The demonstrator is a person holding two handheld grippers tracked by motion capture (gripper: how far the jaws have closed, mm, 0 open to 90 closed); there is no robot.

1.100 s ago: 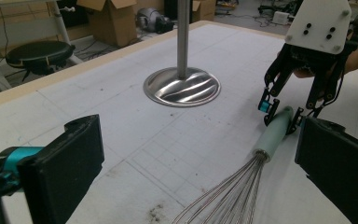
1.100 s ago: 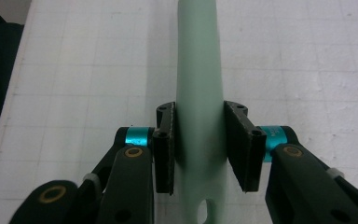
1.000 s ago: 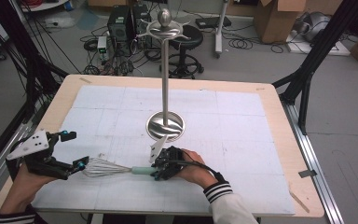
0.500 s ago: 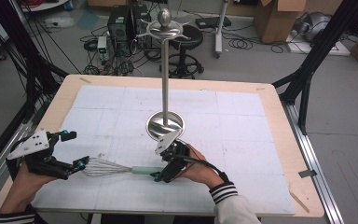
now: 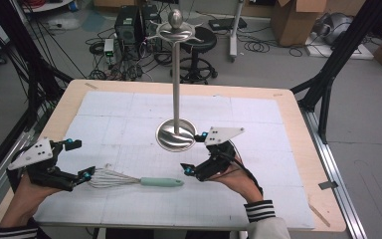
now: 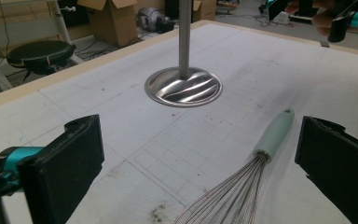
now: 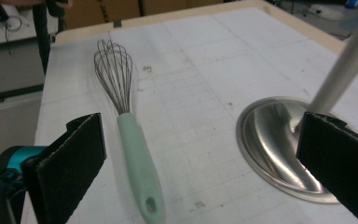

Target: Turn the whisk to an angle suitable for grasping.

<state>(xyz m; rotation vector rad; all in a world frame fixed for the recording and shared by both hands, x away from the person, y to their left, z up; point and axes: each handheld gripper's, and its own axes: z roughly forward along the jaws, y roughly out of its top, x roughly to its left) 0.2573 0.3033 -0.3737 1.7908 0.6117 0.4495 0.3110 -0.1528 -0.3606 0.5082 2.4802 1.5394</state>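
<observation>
**Whisk lies on the table**

The whisk (image 5: 129, 179) lies flat on the white mat (image 5: 258, 109), near the metal stand (image 5: 176, 133). The right gripper (image 5: 193, 152) has just been opening and holds nothing. The left gripper (image 5: 79, 159) is open by the wires.

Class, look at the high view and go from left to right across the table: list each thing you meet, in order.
Left gripper → whisk → base of the metal stand → right gripper.
</observation>
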